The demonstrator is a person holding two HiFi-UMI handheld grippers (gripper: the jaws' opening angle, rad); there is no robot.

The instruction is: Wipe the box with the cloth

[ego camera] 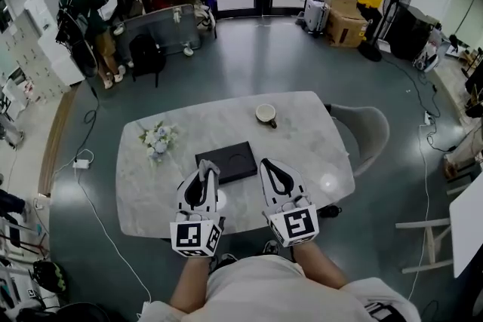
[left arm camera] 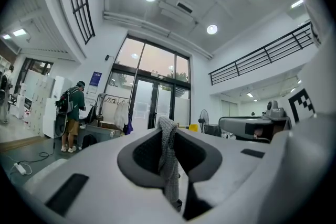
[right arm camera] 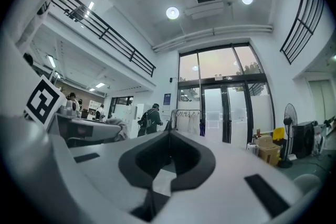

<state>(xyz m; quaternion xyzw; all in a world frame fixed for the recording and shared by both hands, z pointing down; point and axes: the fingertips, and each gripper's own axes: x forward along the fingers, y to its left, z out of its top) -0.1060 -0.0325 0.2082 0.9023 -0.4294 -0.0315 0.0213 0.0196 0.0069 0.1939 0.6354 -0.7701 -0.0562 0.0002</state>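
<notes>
left of the box (ego camera: pixel 226 161) stand some flowers (ego camera: pixel 158 138). my left gripper (ego camera: pixel 209 168) is at the box's near left corner, its tongs pinching the grey cloth (left arm camera: pixel 169 165). i can't see the cloth touch the box, so i think the wiping is still to do. my right gripper (ego camera: pixel 266 164) is at the box's near right corner, tongs pressed together on nothing. a cup (ego camera: pixel 266 114) sits behind the box, a chair (ego camera: pixel 366 128) well to its right. nothing blocks the box.
</notes>
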